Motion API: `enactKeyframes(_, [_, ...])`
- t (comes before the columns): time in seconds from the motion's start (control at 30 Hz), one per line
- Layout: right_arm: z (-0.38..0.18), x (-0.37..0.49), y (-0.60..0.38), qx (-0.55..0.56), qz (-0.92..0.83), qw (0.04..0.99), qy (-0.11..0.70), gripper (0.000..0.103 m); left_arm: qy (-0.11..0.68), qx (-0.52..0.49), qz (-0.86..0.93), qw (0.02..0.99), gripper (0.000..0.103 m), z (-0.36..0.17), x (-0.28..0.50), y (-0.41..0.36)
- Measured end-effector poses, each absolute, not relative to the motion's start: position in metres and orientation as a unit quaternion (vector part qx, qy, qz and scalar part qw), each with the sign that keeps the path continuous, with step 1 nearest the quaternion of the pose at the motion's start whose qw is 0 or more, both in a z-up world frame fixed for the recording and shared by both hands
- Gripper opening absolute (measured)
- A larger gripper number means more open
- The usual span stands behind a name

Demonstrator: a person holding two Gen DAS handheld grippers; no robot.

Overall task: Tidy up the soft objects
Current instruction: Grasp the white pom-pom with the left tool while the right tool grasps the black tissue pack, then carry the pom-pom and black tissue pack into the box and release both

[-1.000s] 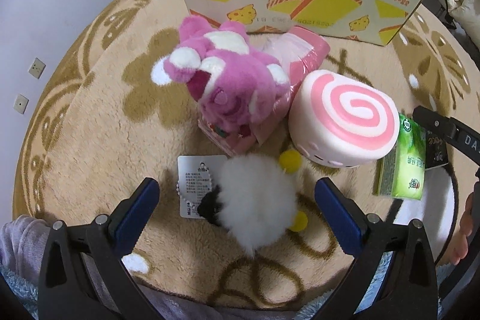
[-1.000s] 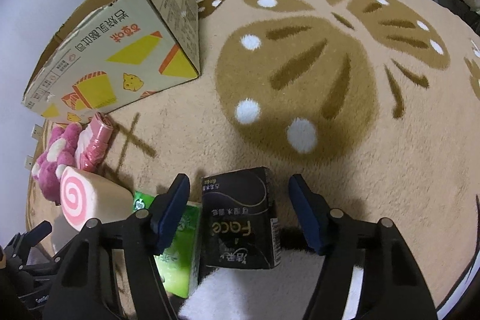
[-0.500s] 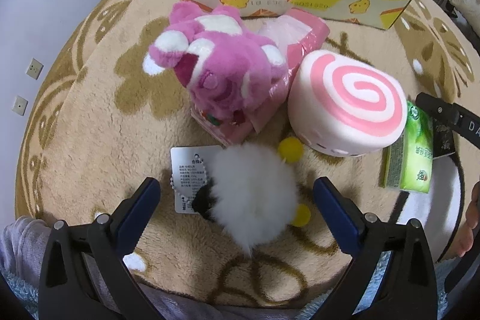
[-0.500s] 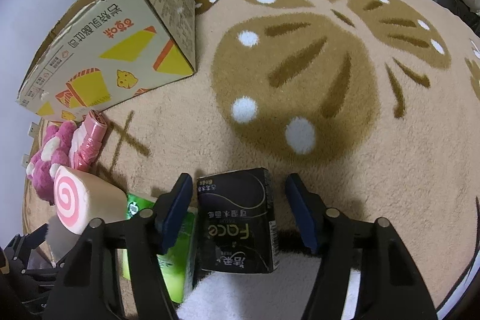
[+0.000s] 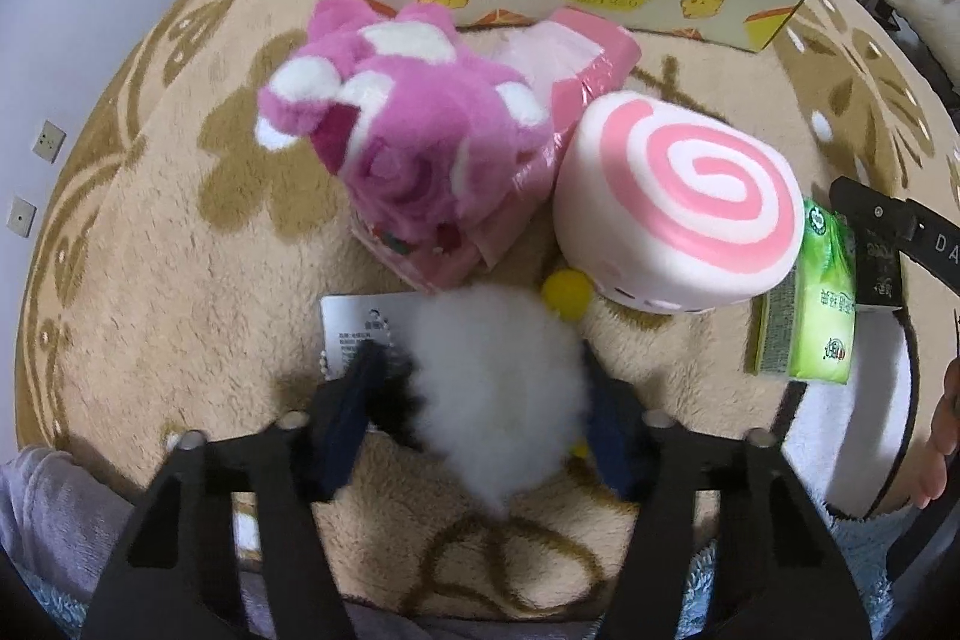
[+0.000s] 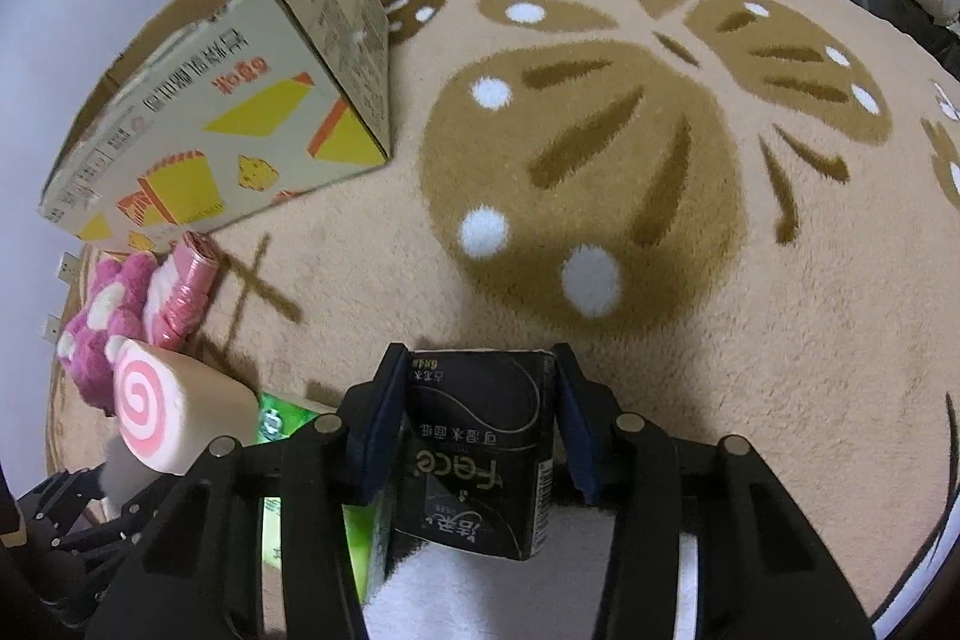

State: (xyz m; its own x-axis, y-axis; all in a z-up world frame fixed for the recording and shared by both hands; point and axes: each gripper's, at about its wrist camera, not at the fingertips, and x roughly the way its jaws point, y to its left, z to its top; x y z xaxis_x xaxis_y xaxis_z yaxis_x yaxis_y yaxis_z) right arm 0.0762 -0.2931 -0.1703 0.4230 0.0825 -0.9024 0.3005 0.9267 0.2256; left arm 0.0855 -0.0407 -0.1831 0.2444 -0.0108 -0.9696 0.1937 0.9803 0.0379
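Note:
My left gripper [image 5: 486,400] is shut on a white fluffy plush toy [image 5: 498,388] with yellow pompoms and a paper tag, low over the rug. Beyond it lie a pink plush bear [image 5: 408,142] on a pink tissue pack [image 5: 570,58] and a pink-swirl roll cushion [image 5: 678,196]. My right gripper [image 6: 477,421] is shut on a black tissue pack [image 6: 480,454], with a green tissue pack [image 6: 282,424] touching its left side; the green pack also shows in the left wrist view [image 5: 810,316]. The cardboard box [image 6: 228,106] stands behind.
A round beige rug [image 6: 600,172] with brown patterns covers the floor. A white towel [image 6: 456,592] lies under the black pack. Shelves and bags stand beyond the rug's far edge. Wall sockets [image 5: 51,139] sit at the left.
Both grippers have closed: the left onto the white plush toy after moving forward, the right onto the black tissue pack.

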Motion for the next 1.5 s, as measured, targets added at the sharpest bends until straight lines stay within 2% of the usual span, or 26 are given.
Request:
enactKeyframes(0.2, [-0.156, 0.074, -0.286, 0.167, -0.047, 0.846, 0.505, 0.049, 0.603, 0.057, -0.063, 0.793, 0.042, -0.177, 0.087, -0.031])
enactKeyframes(0.47, [-0.133, 0.075, -0.274, 0.153, -0.012, 0.873, 0.463, 0.049, 0.568, 0.044, -0.065, 0.819, 0.041, -0.15, 0.082, -0.022])
enactKeyframes(0.87, [-0.097, 0.081, -0.258, 0.145, 0.031, 0.903, 0.404, 0.049, 0.452, 0.05, -0.022, 0.89, 0.042, -0.082, 0.075, -0.014])
enactKeyframes(1.5, [-0.014, 0.111, -0.244, 0.123, 0.083, 0.945, 0.292, 0.049, 0.338, 0.062, -0.001, 0.939, 0.042, -0.006, 0.145, -0.018])
